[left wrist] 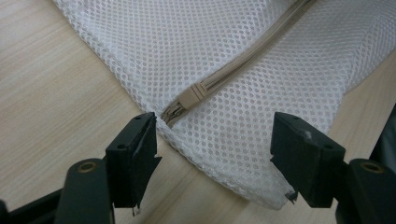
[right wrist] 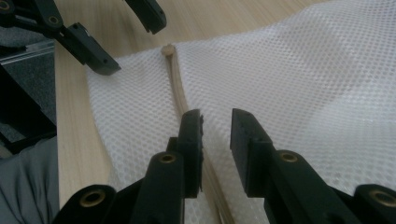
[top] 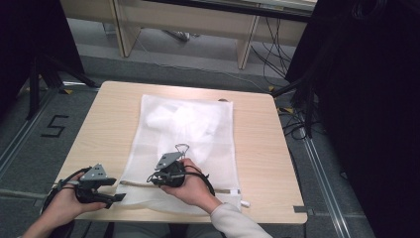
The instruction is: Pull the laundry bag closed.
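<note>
Mesh laundry bag lies flat at mid-table, zipper along its near edge. I judge it light, limp and snag-prone; mesh would bunch, so I'd take the stiffer zipper tape or the end stop. Left gripper released, jaws wide, astride the bag's corner just short of that stop. Right gripper narrowed but not clenched, nothing pinched; zipper passes beside its left jaw
</note>
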Tool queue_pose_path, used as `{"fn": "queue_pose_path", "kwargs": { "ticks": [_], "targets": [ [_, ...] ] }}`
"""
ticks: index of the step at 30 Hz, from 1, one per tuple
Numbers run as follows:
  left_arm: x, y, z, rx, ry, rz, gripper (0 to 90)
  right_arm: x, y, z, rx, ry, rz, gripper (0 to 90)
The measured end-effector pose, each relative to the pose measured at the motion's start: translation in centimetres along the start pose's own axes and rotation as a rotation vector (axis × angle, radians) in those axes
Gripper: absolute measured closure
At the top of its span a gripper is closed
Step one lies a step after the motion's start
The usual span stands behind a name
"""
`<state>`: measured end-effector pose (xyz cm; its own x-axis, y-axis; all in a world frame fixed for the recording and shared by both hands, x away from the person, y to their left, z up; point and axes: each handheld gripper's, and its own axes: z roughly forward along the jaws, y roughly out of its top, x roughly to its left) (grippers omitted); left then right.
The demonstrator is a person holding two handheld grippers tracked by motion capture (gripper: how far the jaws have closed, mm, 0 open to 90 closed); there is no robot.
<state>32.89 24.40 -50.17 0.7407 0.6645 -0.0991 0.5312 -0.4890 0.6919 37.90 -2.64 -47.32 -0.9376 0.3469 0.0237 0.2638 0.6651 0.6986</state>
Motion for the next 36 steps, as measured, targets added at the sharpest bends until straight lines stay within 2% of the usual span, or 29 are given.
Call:
{"fn": "queue_pose_path", "kwargs": {
  "ticks": [11, 13, 14, 17, 20, 24, 25, 29, 36],
  "targets": [
    [0.0, 0.0, -0.1, -0.001, 0.001, 0.004, 31.0, 0.9, 1.8, 2.2, -0.003, 0.024, -0.024, 76.5],
    [0.0, 0.0, -0.1, -0.002, -0.006, 0.002, 31.0, 1.0, 2.3, 3.0, 0.005, 0.033, -0.049, 76.8],
    [0.0, 0.0, -0.1, -0.003, -0.005, 0.0, 31.0, 1.1, 2.4, 3.2, 0.003, 0.035, -0.034, 76.8],
    [0.0, 0.0, -0.1, -0.002, -0.004, 0.002, 30.8, 1.2, 2.6, 3.6, 0.006, 0.043, -0.035, 76.9],
    [0.0, 0.0, 0.0, -0.005, 0.002, -0.018, 30.8, 1.4, 3.1, 4.2, 0.015, 0.059, -0.03, 78.4],
    [0.0, 0.0, 0.0, -0.003, -0.001, -0.014, 30.7, 1.8, 3.6, 5.3, 0.018, 0.069, -0.025, 78.9],
    [0.1, 0.0, -0.1, -0.002, -0.005, 0.008, 30.7, 1.8, 3.6, 5.3, 0.018, 0.069, -0.025, 78.9],
    [0.0, 0.0, -0.1, -0.001, -0.004, 0.004, 30.3, 2.0, 3.9, 6.3, 0.023, 0.081, -0.025, 78.0],
    [0.0, 0.0, -0.1, -0.001, -0.007, 0.005, 30.3, 2.2, 4.7, 7.0, 0.022, 0.09, -0.008, 77.3]
  ]
}}
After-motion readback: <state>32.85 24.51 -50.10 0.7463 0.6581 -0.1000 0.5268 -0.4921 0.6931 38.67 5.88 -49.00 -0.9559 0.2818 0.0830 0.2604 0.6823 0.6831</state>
